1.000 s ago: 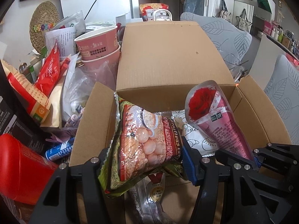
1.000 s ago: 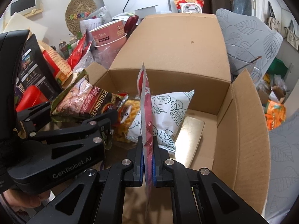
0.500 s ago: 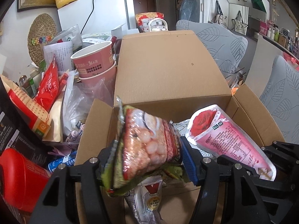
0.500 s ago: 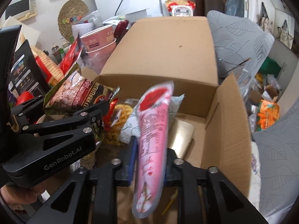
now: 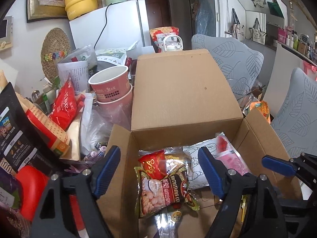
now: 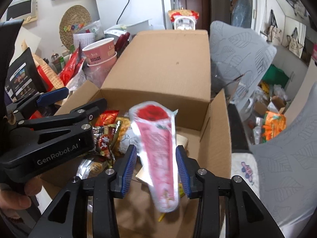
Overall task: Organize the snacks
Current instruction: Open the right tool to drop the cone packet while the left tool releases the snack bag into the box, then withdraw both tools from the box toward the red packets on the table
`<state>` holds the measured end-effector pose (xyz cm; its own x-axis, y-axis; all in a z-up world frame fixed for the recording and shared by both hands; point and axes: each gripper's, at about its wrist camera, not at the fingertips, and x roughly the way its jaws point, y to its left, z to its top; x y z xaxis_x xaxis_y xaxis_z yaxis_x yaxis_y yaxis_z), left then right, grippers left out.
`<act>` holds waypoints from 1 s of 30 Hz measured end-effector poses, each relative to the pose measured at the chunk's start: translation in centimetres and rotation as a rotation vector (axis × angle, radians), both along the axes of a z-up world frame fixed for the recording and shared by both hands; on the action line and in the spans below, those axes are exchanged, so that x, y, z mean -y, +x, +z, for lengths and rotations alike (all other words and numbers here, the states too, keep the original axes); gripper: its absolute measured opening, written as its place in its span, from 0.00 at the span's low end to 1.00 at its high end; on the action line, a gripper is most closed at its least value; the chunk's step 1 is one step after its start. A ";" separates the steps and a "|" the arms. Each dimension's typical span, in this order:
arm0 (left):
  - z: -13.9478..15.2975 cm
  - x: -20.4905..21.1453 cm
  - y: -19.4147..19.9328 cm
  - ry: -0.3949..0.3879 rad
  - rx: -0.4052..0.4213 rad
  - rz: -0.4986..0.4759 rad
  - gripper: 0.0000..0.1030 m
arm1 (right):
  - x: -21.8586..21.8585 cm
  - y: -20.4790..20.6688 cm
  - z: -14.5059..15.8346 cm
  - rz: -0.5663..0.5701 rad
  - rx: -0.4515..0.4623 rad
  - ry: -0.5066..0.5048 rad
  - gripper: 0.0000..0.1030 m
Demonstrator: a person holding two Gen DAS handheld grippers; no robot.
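- We saw the left hand-held gripper (image 5: 158, 172) spread wide, its jaws having just opened; the peanut snack bag (image 5: 164, 190) lay free below in the cardboard box (image 5: 184, 99).
- Our right hand-held gripper (image 6: 156, 166) had also just been opening; the blurred pink rose packet (image 6: 158, 152) sat between its pads, seemingly untouched.
- Cups (image 5: 111, 87) and packets (image 5: 65, 103) crowded the worktop beside the box, a white fridge (image 5: 118, 29) behind.

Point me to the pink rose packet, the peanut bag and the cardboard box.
pink rose packet (image 6: 158, 138), right wrist view, middle of its printed face
peanut bag (image 5: 160, 194), left wrist view, centre of its front
cardboard box (image 5: 184, 95), left wrist view, raised back flap
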<state>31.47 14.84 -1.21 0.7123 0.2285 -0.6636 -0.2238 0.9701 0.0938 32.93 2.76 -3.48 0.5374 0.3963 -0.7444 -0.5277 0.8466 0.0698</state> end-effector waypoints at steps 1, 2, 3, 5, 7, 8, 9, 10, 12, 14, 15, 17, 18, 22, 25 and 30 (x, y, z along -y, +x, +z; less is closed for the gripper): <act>0.4 0.0 -0.3 0.001 0.004 0.003 0.78 | 0.1 -0.2 0.4 -0.001 0.008 0.000 0.39; 0.7 0.0 -0.5 -0.001 0.009 0.002 0.78 | 0.3 -0.4 0.8 -0.001 0.018 0.002 0.39; 1.0 0.0 -0.8 -0.005 0.015 0.001 0.78 | 0.3 -0.7 1.3 -0.002 0.027 0.003 0.39; 2.0 0.2 -1.6 -0.011 0.029 -0.002 0.78 | 0.6 -1.3 2.2 -0.001 0.053 0.003 0.43; 3.0 0.5 -2.4 -0.011 0.048 -0.007 0.78 | 1.0 -2.2 3.4 -0.004 0.089 0.011 0.49; 3.6 0.7 -2.9 -0.011 0.060 -0.010 0.78 | 1.2 -2.6 3.9 -0.004 0.102 0.014 0.49; 4.4 0.9 -3.5 -0.013 0.074 -0.016 0.78 | 1.4 -3.0 4.5 -0.004 0.117 0.017 0.49; 4.8 1.0 -3.8 -0.014 0.083 -0.021 0.78 | 1.5 -3.4 5.0 -0.004 0.126 0.022 0.49; 6.0 1.4 -4.9 -0.015 0.108 -0.033 0.78 | 2.0 -4.1 6.2 -0.003 0.144 0.038 0.49; 7.3 1.9 -6.1 -0.009 0.134 -0.045 0.78 | 2.6 -5.1 7.3 -0.002 0.162 0.052 0.49; 7.9 2.2 -6.7 -0.005 0.146 -0.049 0.78 | 2.9 -5.6 7.8 -0.002 0.172 0.058 0.49; 8.9 2.8 -8.0 0.009 0.170 -0.058 0.78 | 3.5 -6.5 8.8 -0.003 0.195 0.069 0.49; 9.5 3.1 -8.7 0.016 0.181 -0.061 0.78 | 3.8 -7.2 9.3 -0.004 0.208 0.074 0.50; 10.7 4.0 -11.2 0.007 0.202 -0.075 0.78 | 5.1 -9.4 10.9 0.000 0.254 0.088 0.51; 11.1 4.7 -12.9 -0.017 0.202 -0.105 0.78 | 6.0 -11.2 11.6 0.007 0.273 0.095 0.51; 11.2 6.2 -15.7 -0.014 0.209 -0.133 0.78 | 7.6 -13.9 12.2 0.006 0.289 0.101 0.52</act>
